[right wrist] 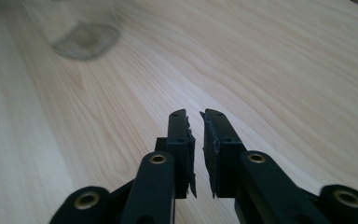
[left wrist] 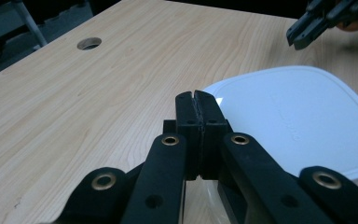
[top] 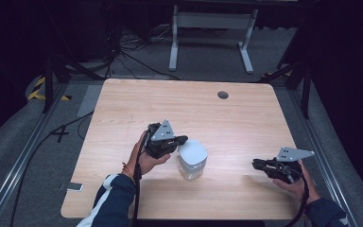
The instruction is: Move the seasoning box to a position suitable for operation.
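Just beside the container's lid edge (left wrist: 307, 163), closed left tongs (left wrist: 196, 100).

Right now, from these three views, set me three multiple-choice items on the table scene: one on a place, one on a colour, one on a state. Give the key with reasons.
1. Where does the container stand relative to the left gripper?
A. right beside it, near the table's middle
B. at the far edge by the round hole
C. on the floor

2. What colour is the container's lid?
A. red
B. white
C. black

3. How do the left gripper's jaws stand?
A. wide open
B. clamped on the lid
C. pressed together, holding nothing

Key: 1 A, the high view shows them side by side on the table. 2 B, the left gripper view shows a white lid. 3 C, that view shows no gap between the jaws.
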Demonstrator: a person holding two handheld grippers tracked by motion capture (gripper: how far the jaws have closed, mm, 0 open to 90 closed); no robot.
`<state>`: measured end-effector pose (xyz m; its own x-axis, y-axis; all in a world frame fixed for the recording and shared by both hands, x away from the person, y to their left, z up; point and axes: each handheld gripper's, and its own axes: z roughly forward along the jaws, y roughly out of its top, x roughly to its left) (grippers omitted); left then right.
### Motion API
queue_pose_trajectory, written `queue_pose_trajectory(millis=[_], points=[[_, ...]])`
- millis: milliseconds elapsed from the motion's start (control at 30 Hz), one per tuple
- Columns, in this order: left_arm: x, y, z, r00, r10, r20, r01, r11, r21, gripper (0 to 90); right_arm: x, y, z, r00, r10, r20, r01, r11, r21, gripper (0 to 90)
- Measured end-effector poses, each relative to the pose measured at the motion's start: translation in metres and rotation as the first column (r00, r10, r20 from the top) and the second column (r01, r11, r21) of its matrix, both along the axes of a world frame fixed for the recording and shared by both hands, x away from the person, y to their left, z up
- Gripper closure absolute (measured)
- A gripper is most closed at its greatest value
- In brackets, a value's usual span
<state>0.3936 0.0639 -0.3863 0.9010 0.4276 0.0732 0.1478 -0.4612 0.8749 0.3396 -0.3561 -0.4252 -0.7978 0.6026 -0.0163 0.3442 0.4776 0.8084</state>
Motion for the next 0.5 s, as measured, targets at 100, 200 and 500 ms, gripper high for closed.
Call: queue_pose_trajectory(millis=[100,200,500], points=[[0.0,-0.001,0.0,1.0,0.006,0.004,-0.006,1.0,-0.002,89.8,0.004,0.022,0.014,0.9987,0.046,0.019,-0.046,0.9989,0.006,87.0],[0.001,-0.001,-0.001,0.9999,0.012,0.009,-0.012,0.9999,0.003,89.7,0.005,0.045,0.028,0.9946,0.095,0.042,-0.096,0.9952,0.016,88.8],[0.001,-0.001,-0.001,0.9998,0.014,0.015,-0.014,0.9999,-0.001,89.7,0.014,0.107,0.054,0.9749,0.215,0.058,-0.215,0.9765,0.001,89.9]])
